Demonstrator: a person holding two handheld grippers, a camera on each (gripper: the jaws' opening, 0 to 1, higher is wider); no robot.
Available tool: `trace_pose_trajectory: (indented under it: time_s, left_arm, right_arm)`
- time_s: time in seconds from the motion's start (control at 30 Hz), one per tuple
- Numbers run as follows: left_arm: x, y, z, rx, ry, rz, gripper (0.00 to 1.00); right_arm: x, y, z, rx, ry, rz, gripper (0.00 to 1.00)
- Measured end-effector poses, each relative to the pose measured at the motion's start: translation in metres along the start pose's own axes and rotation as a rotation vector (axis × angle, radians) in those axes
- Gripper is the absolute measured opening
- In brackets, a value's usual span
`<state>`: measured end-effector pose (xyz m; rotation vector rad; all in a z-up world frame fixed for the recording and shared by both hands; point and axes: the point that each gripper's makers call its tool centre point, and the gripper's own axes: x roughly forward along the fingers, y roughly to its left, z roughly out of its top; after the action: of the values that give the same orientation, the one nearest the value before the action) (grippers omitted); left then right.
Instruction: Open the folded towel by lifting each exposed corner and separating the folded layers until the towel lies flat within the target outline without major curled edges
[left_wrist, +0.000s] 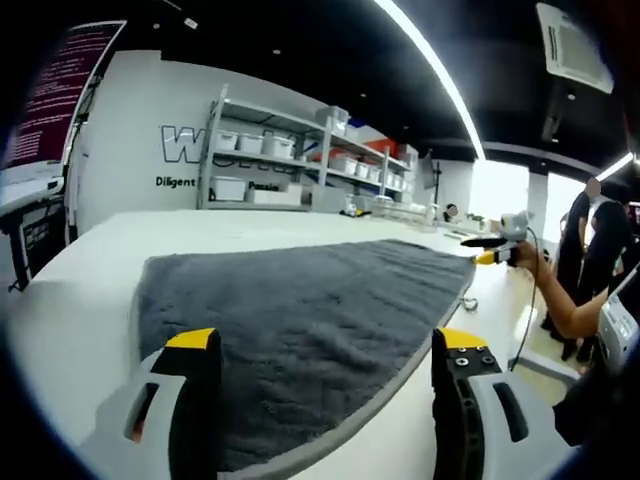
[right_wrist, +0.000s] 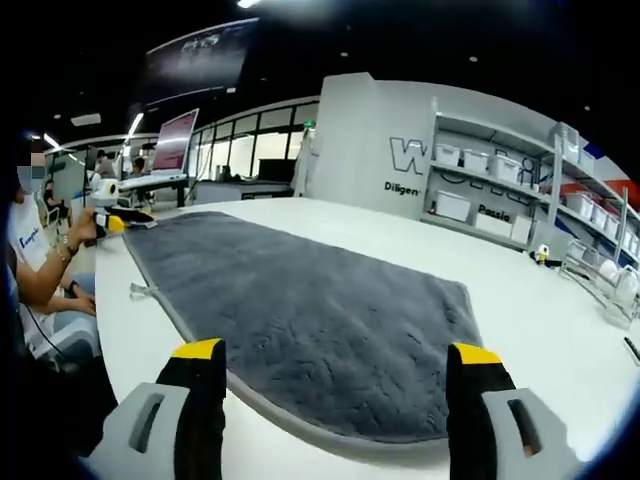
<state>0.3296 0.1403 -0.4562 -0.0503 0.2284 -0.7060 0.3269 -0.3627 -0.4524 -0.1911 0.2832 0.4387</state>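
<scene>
Left claw (left_wrist: 325, 375) spread wide at bottom of frame, holding nothing; right claw (right_wrist: 340, 385) likewise spread and empty. Grey towel (left_wrist: 300, 310) lies flat across centre of the white tabletop (left_wrist: 90, 300), its near edge between the jaws. Shelves (left_wrist: 290, 160) stand beyond, upper centre.
</scene>
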Motion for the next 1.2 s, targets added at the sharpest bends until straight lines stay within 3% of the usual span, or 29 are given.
trace_pose_trajectory:
  time_s: [0.07,0.17,0.57,0.83,1.2]
  left_arm:
    - [-0.005,0.005,0.002,0.005,-0.01,0.025,0.95]
    - [-0.013,0.011,0.002,0.012,-0.008,0.051,0.99]
    - [-0.036,0.032,-0.009,0.031,0.02,0.151,0.99]
    - [-0.044,0.034,-0.014,0.022,0.031,0.163,0.99]
    - [-0.038,0.028,-0.021,0.024,0.05,0.146,0.99]
  right_arm:
    - [-0.006,-0.007,-0.002,0.012,0.0,-0.022,0.99]
    - [-0.014,-0.016,-0.007,0.023,0.013,-0.059,0.99]
    - [-0.027,-0.02,-0.026,0.058,0.034,-0.074,0.99]
    - [-0.04,-0.021,-0.034,0.079,0.028,-0.079,0.99]
    - [-0.044,-0.025,-0.034,0.079,0.033,-0.091,0.99]
